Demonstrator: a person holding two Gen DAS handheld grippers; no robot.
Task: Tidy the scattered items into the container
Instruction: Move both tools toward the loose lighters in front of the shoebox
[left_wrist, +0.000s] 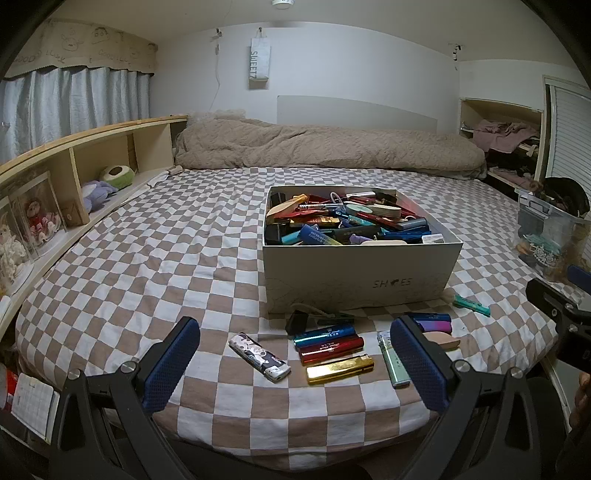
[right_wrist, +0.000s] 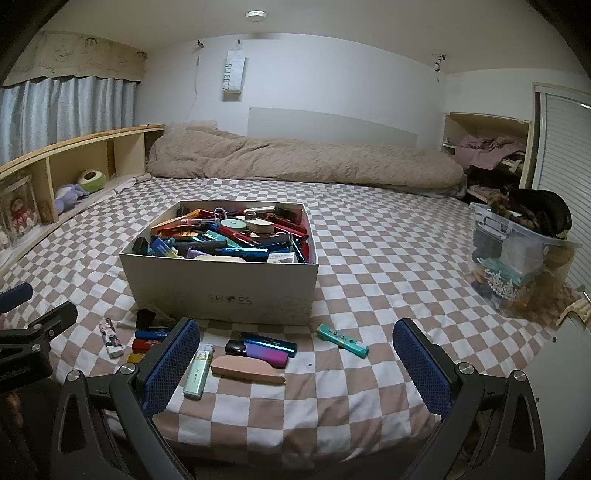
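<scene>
several lighters, like the gold lighter (left_wrist: 340, 368), lie on the bed just before our already brimming shoe box (left_wrist: 360, 280). left hand-held gripper (left_wrist: 295, 363) and right hand-held gripper (right_wrist: 295, 363) gape empty; slick cases may slip or spill off.

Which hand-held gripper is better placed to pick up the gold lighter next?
Left. The left hand-held gripper is open with the gold lighter between its fingers; the right hand-held gripper faces the pink case.
</scene>
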